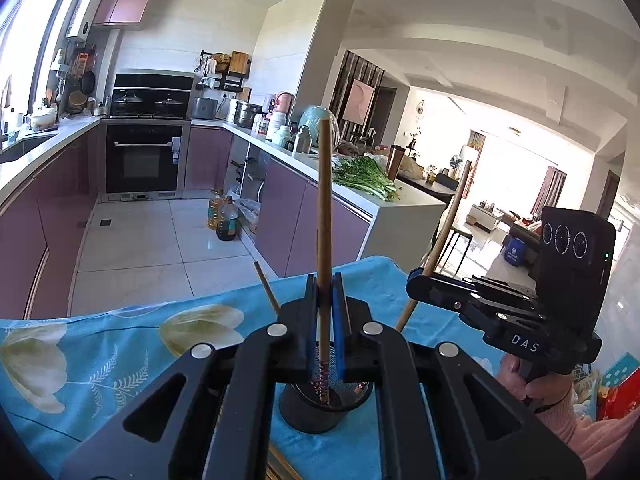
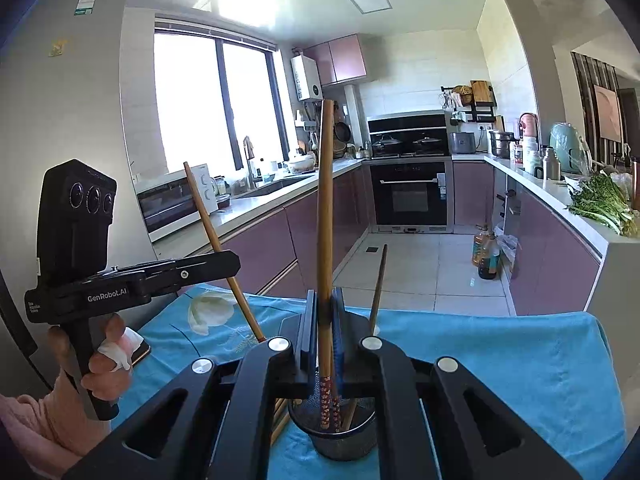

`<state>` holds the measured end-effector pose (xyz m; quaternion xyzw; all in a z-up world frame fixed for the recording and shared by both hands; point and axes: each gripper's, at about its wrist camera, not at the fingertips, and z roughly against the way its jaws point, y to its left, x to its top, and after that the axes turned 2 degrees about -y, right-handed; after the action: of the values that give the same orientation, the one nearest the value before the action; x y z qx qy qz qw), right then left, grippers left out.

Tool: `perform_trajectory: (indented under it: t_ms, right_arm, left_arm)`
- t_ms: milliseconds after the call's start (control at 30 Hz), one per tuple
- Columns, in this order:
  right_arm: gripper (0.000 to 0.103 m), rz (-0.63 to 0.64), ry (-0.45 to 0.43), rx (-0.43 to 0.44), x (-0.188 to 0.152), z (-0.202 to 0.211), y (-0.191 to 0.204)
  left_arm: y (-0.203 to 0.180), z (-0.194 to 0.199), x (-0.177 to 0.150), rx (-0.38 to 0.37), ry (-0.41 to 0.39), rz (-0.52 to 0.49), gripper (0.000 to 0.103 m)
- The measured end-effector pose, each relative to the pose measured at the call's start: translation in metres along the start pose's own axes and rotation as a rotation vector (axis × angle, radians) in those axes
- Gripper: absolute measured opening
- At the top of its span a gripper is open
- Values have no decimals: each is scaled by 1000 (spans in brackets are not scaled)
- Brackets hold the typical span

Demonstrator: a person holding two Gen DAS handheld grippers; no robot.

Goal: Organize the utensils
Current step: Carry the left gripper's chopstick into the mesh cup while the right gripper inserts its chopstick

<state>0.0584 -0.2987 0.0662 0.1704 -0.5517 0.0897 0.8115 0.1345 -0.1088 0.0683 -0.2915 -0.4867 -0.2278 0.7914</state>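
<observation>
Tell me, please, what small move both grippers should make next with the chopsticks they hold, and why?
Probably lower both a little, then open. The left gripper and the right gripper are each shut on an upright brown wooden chopstick, whose patterned tips sit at the black mesh holder cup on the blue floral cloth.

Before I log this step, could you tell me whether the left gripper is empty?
No, the left gripper is shut on an upright chopstick.

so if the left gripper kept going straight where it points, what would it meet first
Probably the black mesh cup on the blue cloth, just below the left gripper, which is shut on a chopstick. Depth is hard to judge.
</observation>
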Motion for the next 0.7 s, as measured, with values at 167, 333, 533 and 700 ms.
perform_trajectory:
  t_ms: [167,333,533,700]
  right_arm:
    - [6,-13,50,-10,-9,-19,-5]
    - [6,-16,126,-16,-22,-33,-8]
    - [6,-26,227,-13,-35,-49,-12]
    - [6,-44,278,-16,-43,-63,-15]
  left_arm:
    - [1,-25,-12,10,85,-14,7]
    - [4,-43,-33,7,180,-30,7]
    - [11,-62,-50,11,264,-27,7]
    - [22,-75,-51,12,289,-18,8]
